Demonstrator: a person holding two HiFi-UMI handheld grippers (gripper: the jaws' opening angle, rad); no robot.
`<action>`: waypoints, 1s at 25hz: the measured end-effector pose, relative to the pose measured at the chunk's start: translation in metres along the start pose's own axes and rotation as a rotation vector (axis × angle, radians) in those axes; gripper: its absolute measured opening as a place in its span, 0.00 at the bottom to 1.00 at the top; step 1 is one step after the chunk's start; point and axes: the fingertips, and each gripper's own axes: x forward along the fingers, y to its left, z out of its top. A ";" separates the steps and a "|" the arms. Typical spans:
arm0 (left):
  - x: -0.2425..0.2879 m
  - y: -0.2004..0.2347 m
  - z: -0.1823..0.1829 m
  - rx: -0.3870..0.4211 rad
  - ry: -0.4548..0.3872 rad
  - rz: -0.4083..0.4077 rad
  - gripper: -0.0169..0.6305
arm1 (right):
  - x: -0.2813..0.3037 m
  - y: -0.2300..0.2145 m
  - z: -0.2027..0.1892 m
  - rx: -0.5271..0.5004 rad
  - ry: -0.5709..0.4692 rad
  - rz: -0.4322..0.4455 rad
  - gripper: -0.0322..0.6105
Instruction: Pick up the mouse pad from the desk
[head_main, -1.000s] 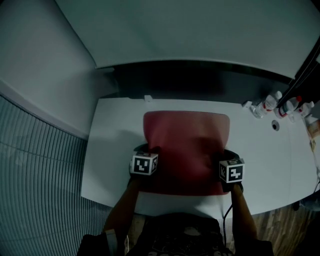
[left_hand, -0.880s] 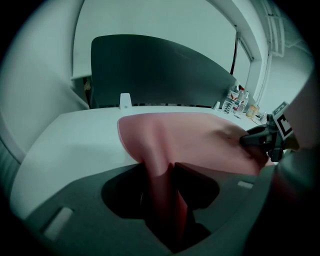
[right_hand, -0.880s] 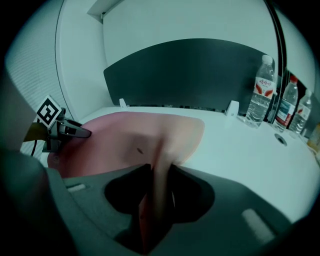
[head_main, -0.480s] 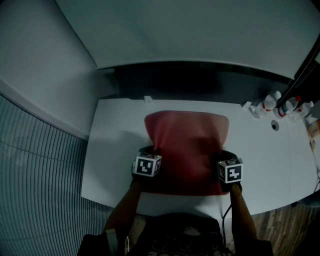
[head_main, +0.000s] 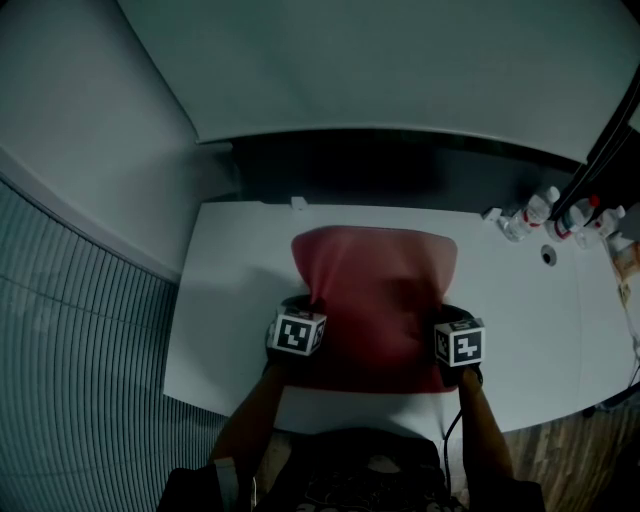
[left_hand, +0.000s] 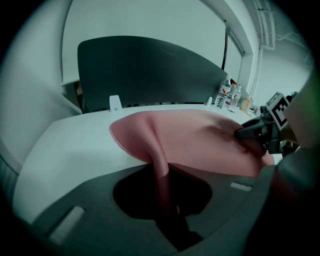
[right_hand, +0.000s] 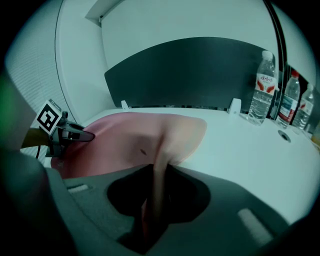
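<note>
White table (head_main: 230, 300): left tongs (left_hand: 164, 190) & right tongs (right_hand: 155, 195), just closing, clamp mouse pad (head_main: 375, 290) side edges; lift not yet done.

One mouse pad (head_main: 375, 290); left gripper (head_main: 300, 302), right gripper (head_main: 452, 314): two; three-plus bottles (right_hand: 262, 87); one desk (head_main: 230, 300).

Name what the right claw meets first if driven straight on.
The red soft mouse pad, already pinched in the right claw, whose jaws have just been closing; beyond it, probably the white desk.
</note>
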 end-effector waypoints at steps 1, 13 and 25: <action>-0.002 0.000 0.000 0.002 0.005 0.005 0.11 | 0.000 0.000 -0.001 -0.002 0.004 -0.001 0.17; -0.014 -0.007 0.009 -0.014 -0.015 -0.012 0.10 | -0.014 0.004 0.009 0.023 -0.032 0.004 0.16; -0.035 -0.012 0.024 -0.009 -0.059 -0.036 0.10 | -0.031 0.015 0.022 -0.009 -0.080 -0.027 0.16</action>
